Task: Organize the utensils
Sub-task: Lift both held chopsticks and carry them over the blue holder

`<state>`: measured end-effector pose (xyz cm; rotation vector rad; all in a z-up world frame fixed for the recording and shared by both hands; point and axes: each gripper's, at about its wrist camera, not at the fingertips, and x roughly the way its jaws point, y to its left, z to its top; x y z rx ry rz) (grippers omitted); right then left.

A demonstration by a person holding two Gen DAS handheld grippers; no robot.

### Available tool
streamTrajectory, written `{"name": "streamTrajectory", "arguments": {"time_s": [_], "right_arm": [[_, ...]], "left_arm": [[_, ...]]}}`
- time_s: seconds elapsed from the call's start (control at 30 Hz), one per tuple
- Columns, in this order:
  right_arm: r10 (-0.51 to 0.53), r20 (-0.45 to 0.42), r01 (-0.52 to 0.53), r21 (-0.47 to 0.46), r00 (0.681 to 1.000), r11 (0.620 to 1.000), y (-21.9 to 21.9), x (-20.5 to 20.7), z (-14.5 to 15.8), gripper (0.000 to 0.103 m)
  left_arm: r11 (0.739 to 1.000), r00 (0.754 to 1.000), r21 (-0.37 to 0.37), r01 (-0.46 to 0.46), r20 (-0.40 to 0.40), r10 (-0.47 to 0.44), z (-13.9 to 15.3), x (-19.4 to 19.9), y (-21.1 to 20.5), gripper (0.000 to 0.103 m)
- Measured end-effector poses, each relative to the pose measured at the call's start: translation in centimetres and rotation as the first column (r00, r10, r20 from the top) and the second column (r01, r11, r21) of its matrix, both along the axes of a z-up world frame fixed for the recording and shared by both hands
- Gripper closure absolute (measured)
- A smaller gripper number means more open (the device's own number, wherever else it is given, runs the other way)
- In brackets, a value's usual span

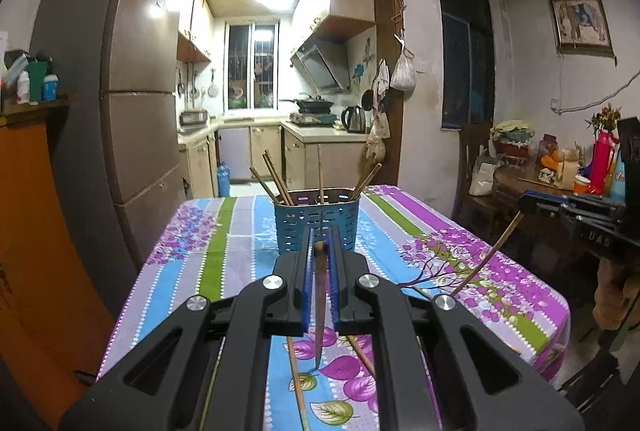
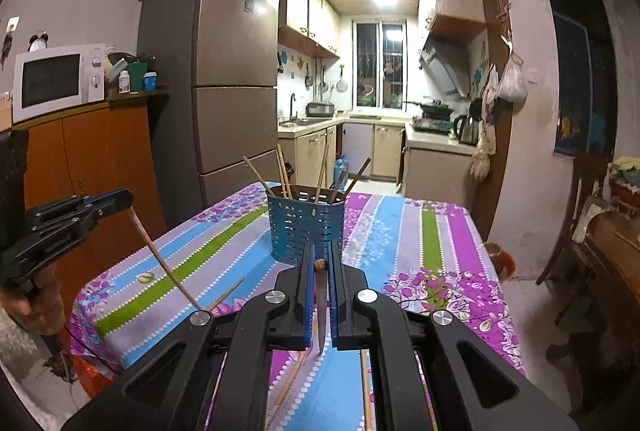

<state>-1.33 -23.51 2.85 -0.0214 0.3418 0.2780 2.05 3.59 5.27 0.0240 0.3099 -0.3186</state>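
- The left gripper (image 1: 320, 251) has its jaws clamped on a brown chopstick (image 1: 320, 307), which hangs down between the blue pads with its tip above the surface (image 1: 224, 243).
- The right gripper (image 2: 320, 267) has its jaws clamped on a second chopstick (image 2: 322, 311), which also points down toward the striped, flowered cloth.
- In the right wrist view the left gripper shows at the left edge, held by a hand (image 2: 38, 305), with its chopstick slanting down toward the cloth.
- In the left wrist view the right gripper shows at the right edge, its chopstick slanting down and to the left.
- A blue perforated utensil holder (image 1: 316, 223) stands upright on the surface ahead of both grippers, near the far middle of the cloth.
- Several chopsticks (image 1: 276, 179) already lean out of the holder in different directions.
- More loose chopsticks (image 1: 298, 383) lie flat on the near part of the cloth, below the grippers.
- A tall refrigerator (image 2: 232, 71) stands beyond the surface on the left.
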Motion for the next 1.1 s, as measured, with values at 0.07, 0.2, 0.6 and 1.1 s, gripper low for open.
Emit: {"name": "streamTrajectory", "arguments": {"time_s": [0.07,0.2,0.6,1.1], "right_arm": [[0.004,-0.014,-0.004,0.010,1.000,1.000,-0.1,0.4,0.6,0.096],[0.012,-0.037,-0.011,0.018,0.999,1.000,-0.1,0.9,1.7,0.096],[0.033,-0.109,-0.030,0.034,0.994,0.999,-0.6,2.9,3.1,0.096],[0.060,-0.046,-0.060,0.006,0.997,0.998,2.2,9.5,12.2,0.096]], "left_arm": [[1.000,1.000,-0.014,0.011,-0.029,-0.011,0.3,0.7,0.1,0.098],[0.999,0.997,-0.030,0.029,-0.071,-0.031,1.2,1.9,0.2,0.098],[0.998,0.992,-0.033,0.059,-0.107,-0.062,1.9,3.4,-0.4,0.098],[0.999,0.999,-0.019,0.040,0.012,-0.040,10.8,10.6,-2.0,0.098]]}}
